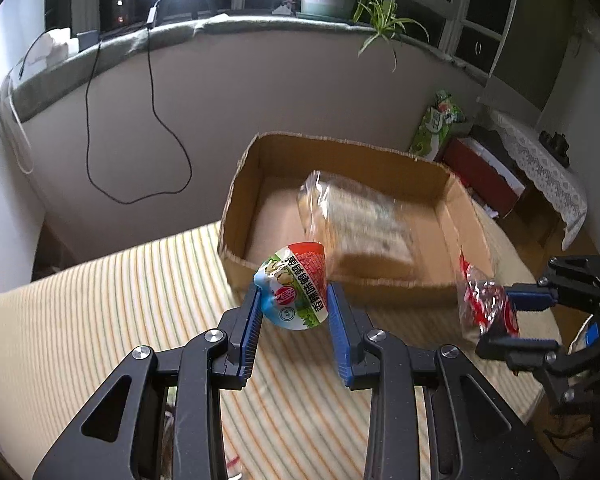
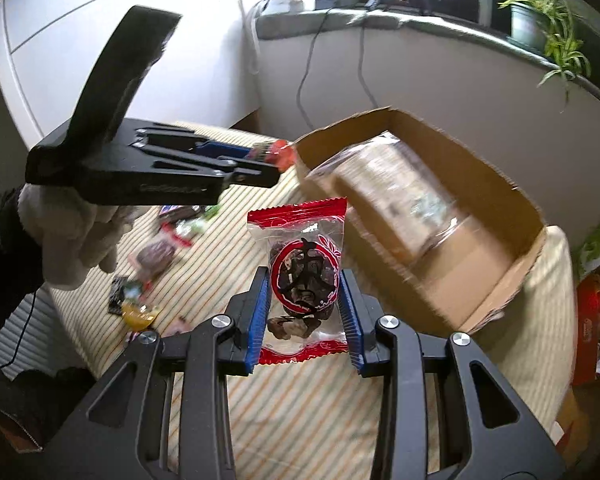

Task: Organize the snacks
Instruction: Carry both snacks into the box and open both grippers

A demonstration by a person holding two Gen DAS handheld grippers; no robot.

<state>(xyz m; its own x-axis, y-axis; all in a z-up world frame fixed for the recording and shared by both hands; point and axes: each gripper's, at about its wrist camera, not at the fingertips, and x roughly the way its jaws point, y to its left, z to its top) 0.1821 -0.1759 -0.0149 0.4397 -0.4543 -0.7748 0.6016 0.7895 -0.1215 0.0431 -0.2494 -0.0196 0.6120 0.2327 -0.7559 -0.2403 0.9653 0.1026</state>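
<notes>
Red-and-clear dried-fruit packet clamped in right gripper, long axis running away from camera, green-and-white pouch gripped crosswise by left gripper, open brown cardboard box beyond

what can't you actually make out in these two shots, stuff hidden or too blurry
- Clear bag in the cardboard box: the bag is motion-blurred in both wrist views, contents unreadable.
- Loose snacks on the striped cloth: right wrist view, small, blurred, partly behind the gloved hand.
- Red-and-clear packet: in the left wrist view its print is too crumpled to read.
</notes>
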